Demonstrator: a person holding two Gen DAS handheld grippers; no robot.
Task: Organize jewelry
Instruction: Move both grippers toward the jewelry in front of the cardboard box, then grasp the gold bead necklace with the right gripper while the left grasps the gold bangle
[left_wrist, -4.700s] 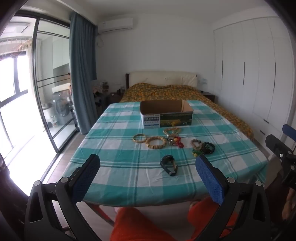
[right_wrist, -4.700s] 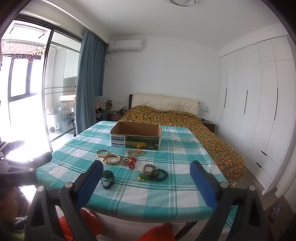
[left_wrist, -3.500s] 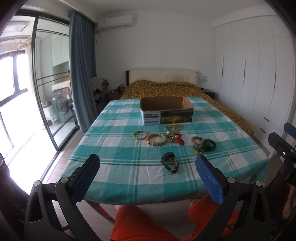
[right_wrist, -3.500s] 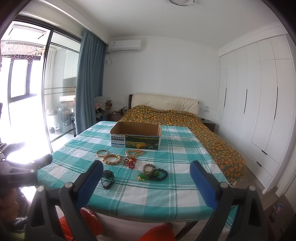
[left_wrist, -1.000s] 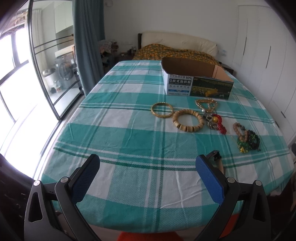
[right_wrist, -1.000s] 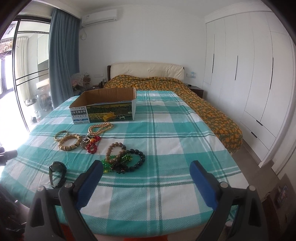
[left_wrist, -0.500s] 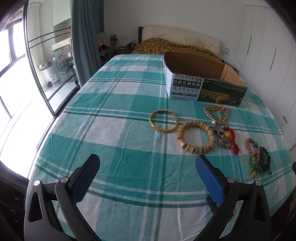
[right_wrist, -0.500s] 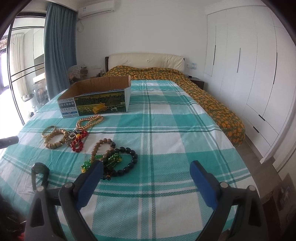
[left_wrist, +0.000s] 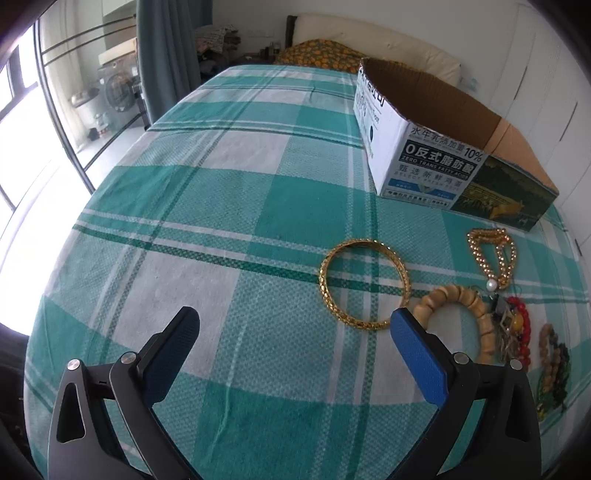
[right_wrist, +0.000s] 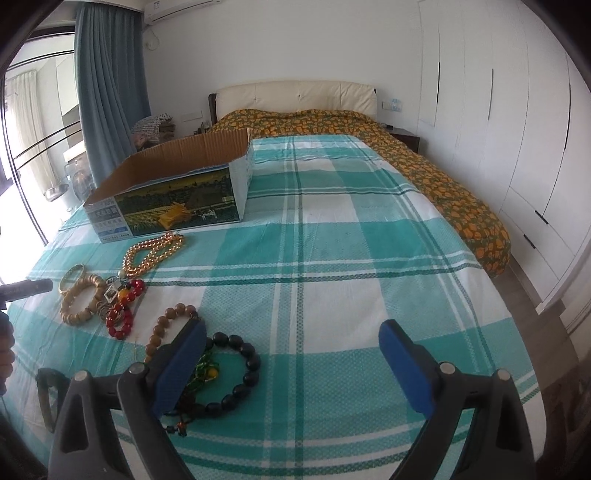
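— Where's my left wrist camera looking?

— Low and close over the checked tablecloth (left_wrist: 207, 229), facing the far headboard, the gold bangle (left_wrist: 364, 284) just ahead, the cardboard box (left_wrist: 443, 155) far right.

— And my right one?

— Higher, further right, facing the bed (right_wrist: 369, 125); the cardboard box (right_wrist: 177, 199) sits far left.

— What do I see in both?

— Box, bangle (right_wrist: 72, 277), the wooden bead bracelet (left_wrist: 461, 317) (right_wrist: 79, 304), and the cloth.
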